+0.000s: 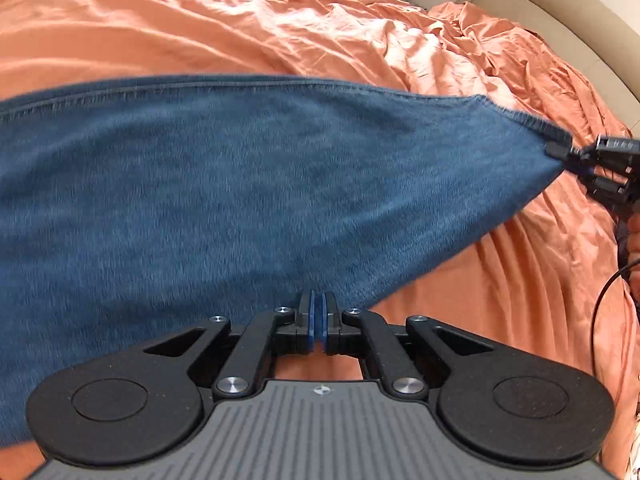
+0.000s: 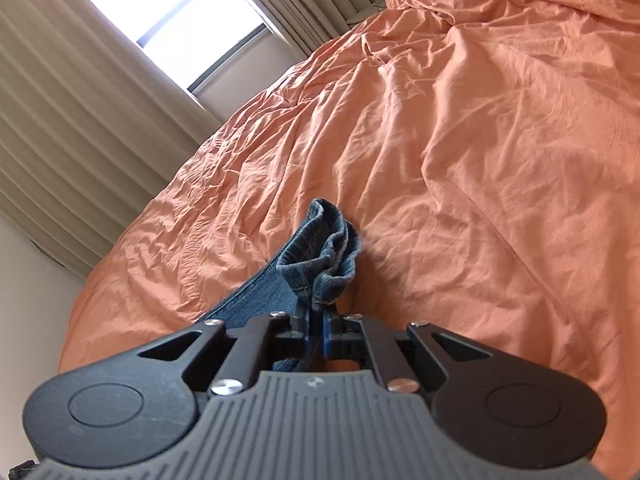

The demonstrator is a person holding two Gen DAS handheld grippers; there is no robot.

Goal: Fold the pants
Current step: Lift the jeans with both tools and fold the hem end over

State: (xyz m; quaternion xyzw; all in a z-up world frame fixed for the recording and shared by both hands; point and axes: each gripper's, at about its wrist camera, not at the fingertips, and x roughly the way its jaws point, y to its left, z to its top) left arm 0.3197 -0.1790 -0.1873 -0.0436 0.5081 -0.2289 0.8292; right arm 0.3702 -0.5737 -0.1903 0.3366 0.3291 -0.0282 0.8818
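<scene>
Denim pants (image 1: 240, 184) hang stretched above the bed, looking heavy and limp yet grippy, so hems and seamed edges seem the best holds. Left gripper (image 1: 319, 320) is closed on the near edge, and right gripper (image 2: 318, 316) is pinched on a bunched hem. Below lies a rumpled orange duvet (image 2: 480, 160), soft and uneven for folding, with curtains (image 2: 80, 100) and a window (image 2: 172, 12) beyond.

A bed (image 1: 200, 32) fills both views, covered all over by a wrinkled orange sheet (image 2: 480, 160). The sheet bunches into heavier folds at the far right. Blue denim pants (image 1: 240, 184) spread across the near part; whether they touch the sheet cannot be told.
</scene>
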